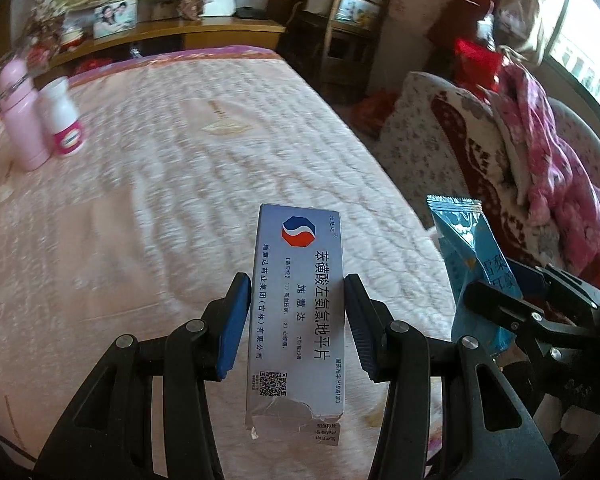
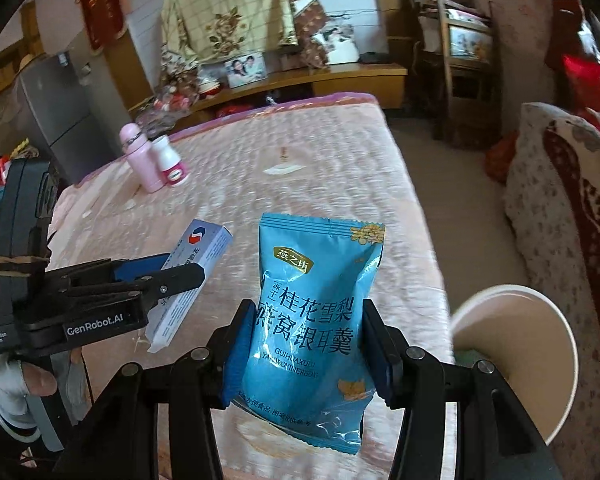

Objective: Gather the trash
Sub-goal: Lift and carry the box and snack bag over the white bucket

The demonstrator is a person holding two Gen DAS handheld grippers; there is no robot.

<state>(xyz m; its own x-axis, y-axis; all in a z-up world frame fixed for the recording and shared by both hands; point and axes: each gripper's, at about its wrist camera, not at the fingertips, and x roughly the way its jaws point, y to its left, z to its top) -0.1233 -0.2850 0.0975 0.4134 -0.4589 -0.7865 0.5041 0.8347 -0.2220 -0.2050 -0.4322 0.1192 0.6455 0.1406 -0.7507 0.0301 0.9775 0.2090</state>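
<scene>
Home bedroom (quilted bed (image 1: 180, 160), framed photo (image 2: 245, 65), sofa (image 1: 480, 128))

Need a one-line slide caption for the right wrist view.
Right tongs grip a blue snack packet above the bed; left tongs hold a medicine box.

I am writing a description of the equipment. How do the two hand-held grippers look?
Each hand-held gripper, left and right, has a black plastic linkage with silver pivot pins and blue ribbed pads. The left body bears white "GenRobot.AI" lettering and rubber bands.
</scene>
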